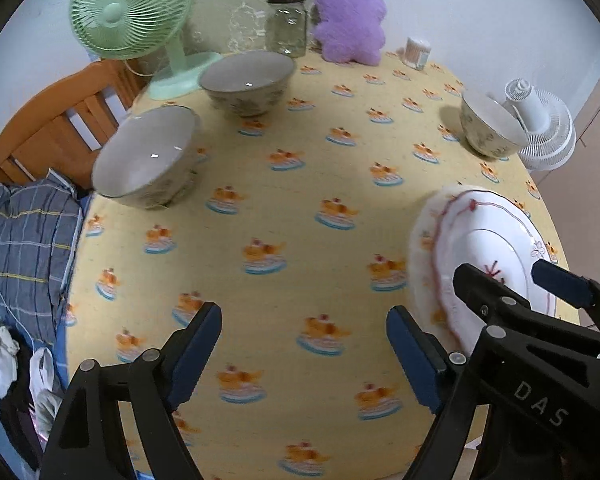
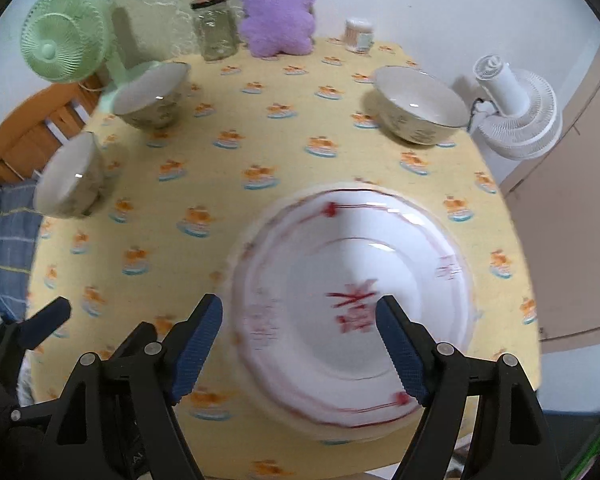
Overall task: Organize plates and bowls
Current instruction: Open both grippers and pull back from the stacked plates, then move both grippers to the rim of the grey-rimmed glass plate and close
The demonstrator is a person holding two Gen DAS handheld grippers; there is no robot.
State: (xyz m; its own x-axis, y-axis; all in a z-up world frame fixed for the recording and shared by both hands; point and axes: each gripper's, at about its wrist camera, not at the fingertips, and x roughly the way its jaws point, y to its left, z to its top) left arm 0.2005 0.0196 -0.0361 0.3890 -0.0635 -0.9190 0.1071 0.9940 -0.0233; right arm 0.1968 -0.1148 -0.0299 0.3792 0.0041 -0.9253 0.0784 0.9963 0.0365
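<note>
White plates with red trim lie stacked near the table's front right; they also show at the right in the left wrist view. My right gripper is open, hovering over the stack's near rim. It also shows in the left wrist view. My left gripper is open and empty over the tablecloth, left of the plates. Three patterned bowls stand on the table: one at the left edge, one at the back left, one at the right.
A green fan, a glass jar, a purple plush toy and a small cup of swabs line the table's back. A white fan stands off the right edge. A wooden chair is at the left.
</note>
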